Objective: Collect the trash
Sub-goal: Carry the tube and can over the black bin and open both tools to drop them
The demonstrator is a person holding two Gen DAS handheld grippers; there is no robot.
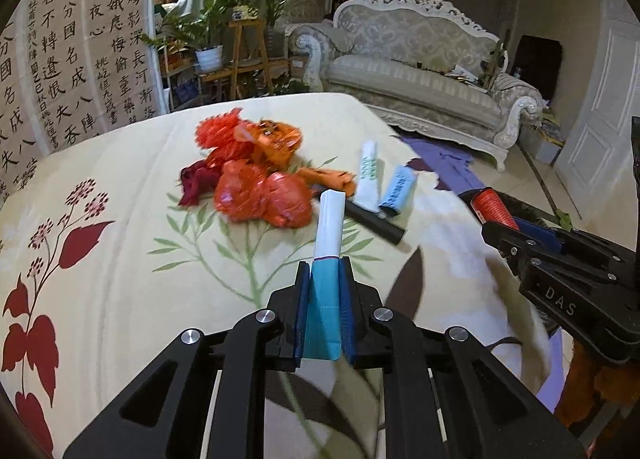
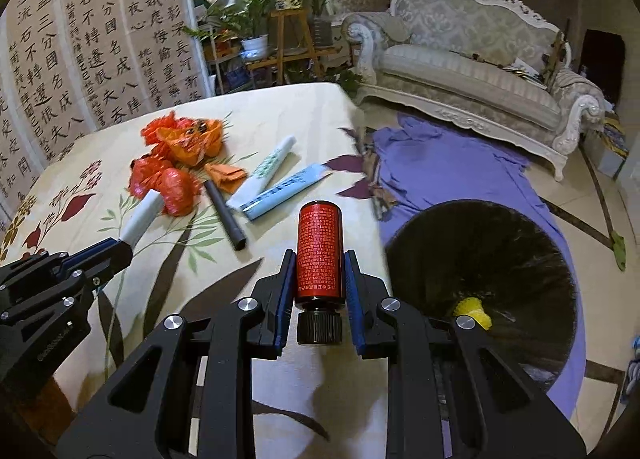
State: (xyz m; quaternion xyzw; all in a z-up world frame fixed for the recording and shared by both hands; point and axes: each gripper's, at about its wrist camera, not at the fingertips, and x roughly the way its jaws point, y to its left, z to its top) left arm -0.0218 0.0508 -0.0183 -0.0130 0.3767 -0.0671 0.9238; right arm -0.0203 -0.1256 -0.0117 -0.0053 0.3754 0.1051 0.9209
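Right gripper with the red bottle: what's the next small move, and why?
Probably swing the right gripper right, over the black-lined bin, then open. It is shut on the red bottle, which is clear of the table, and the bin's open mouth sits just right of it. The left gripper, shut on a white-and-teal tube, could follow.

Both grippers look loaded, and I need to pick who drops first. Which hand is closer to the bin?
Right, probably. The right gripper, shut on the red bottle, sits beside the black bin; the left gripper holds its tube farther over the table.
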